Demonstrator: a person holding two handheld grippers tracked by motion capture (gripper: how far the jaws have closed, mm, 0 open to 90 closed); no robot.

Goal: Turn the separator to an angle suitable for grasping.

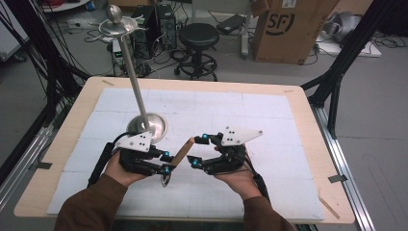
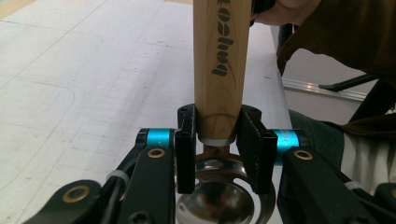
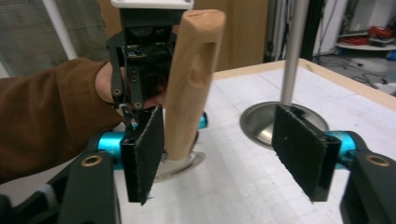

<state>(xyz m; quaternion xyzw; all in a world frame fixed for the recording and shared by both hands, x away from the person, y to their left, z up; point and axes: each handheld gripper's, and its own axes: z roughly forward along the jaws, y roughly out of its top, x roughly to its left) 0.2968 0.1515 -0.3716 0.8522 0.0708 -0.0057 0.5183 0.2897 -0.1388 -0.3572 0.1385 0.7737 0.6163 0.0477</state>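
A utensil with a wooden handle (image 1: pixel 183 151) and a round metal head (image 1: pixel 166 180) lies tilted over the white mat. My left gripper (image 1: pixel 167 162) is shut on the handle's lower end (image 2: pixel 219 65), just above the shiny head (image 2: pixel 219 196). My right gripper (image 1: pixel 198 150) faces it from the right with the handle's upper part (image 3: pixel 191 84) between its jaws. In the right gripper view (image 3: pixel 229 154) the left pad (image 3: pixel 147 149) stands close beside the handle, while the right pad (image 3: pixel 301 154) stays well apart from it.
A metal stand with a round base (image 1: pixel 150 126), a slanting pole (image 1: pixel 134 72) and a knobbed top (image 1: pixel 117 21) stands just behind the left hand. The white mat (image 1: pixel 240 110) covers the wooden table. Beyond the table are a stool (image 1: pixel 198 36) and a cardboard box (image 1: pixel 288 29).
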